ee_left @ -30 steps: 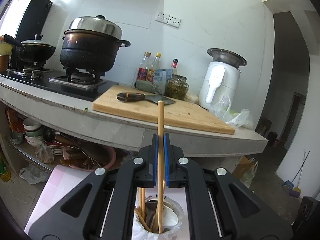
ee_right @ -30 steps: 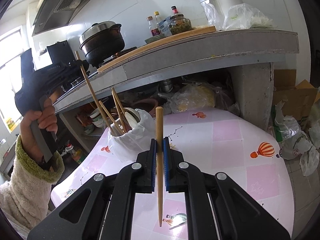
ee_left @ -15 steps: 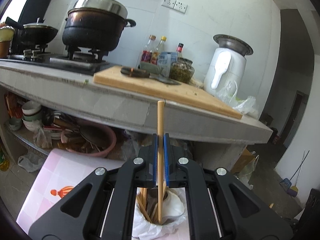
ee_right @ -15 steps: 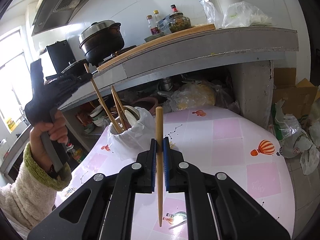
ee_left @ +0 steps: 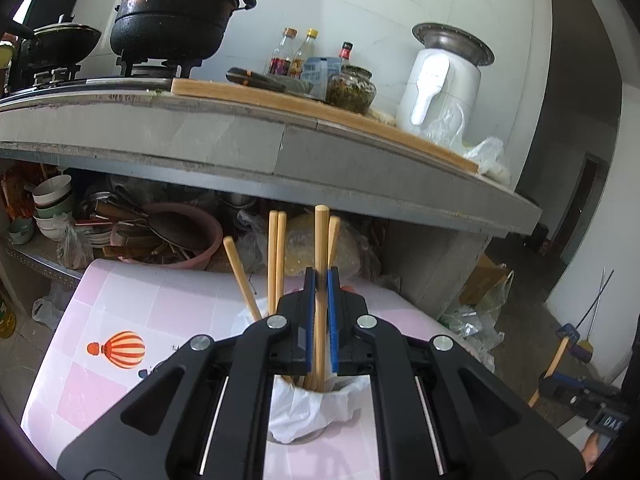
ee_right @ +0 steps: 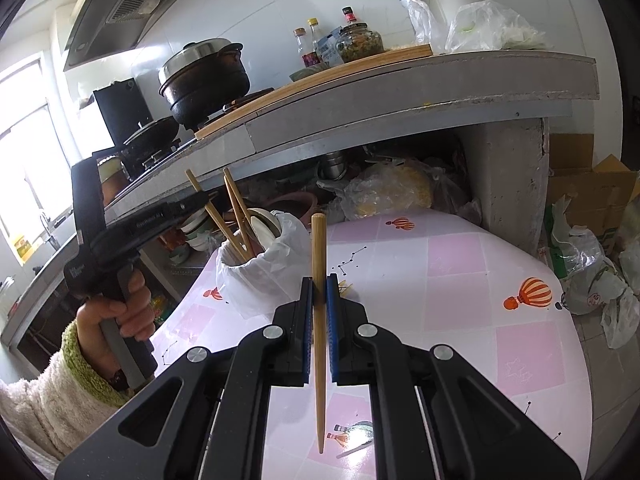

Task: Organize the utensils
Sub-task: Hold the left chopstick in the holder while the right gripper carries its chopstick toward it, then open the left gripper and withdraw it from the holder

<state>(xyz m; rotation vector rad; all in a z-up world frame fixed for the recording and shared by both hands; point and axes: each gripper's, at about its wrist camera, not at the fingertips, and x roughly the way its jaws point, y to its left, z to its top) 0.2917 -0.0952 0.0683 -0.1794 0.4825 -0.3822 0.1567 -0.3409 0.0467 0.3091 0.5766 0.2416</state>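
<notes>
Left gripper (ee_left: 319, 280) clamped on one upright chopstick (ee_left: 321, 240), lower end down inside the bag-lined holder (ee_left: 316, 412) on the pink tiled table (ee_left: 120, 312). Around that chopstick, more chopsticks (ee_left: 276, 256) standing in the same holder: a pair just left of the holder's centre, one leaning further left, one thin tip right against the held stick. Crowded mouth of the holder, sticks crossing at the base. White plastic liner (ee_left: 304, 416) bunched over the holder's rim. Seen from the right wrist, a hand (ee_right: 116, 312) in a fluffy cream sleeve (ee_right: 48, 392) gripping the left tool's handle, left of the holder.

Right gripper (ee_right: 319, 292) closed on a second chopstick (ee_right: 319, 320), held upright, tip hanging just above the table, to the right of the holder and apart from it. Below that tip, a small shiny scrap (ee_right: 352, 436) on the tabletop.

Behind and above the holder, a grey concrete counter (ee_left: 280, 152) overhanging the table's far edge. On the counter above the holder: cutting board (ee_left: 280, 100), black pot (ee_left: 172, 28) on a burner, sauce bottles (ee_left: 292, 52), a jar (ee_left: 352, 88), a white appliance (ee_left: 440, 80). Under the counter, behind the holder: stacked bowls (ee_left: 52, 204), a pink basin (ee_left: 184, 236), plastic bags (ee_right: 384, 196). Cardboard box (ee_right: 592, 196) and more bags on the floor, far right of the holder.
</notes>
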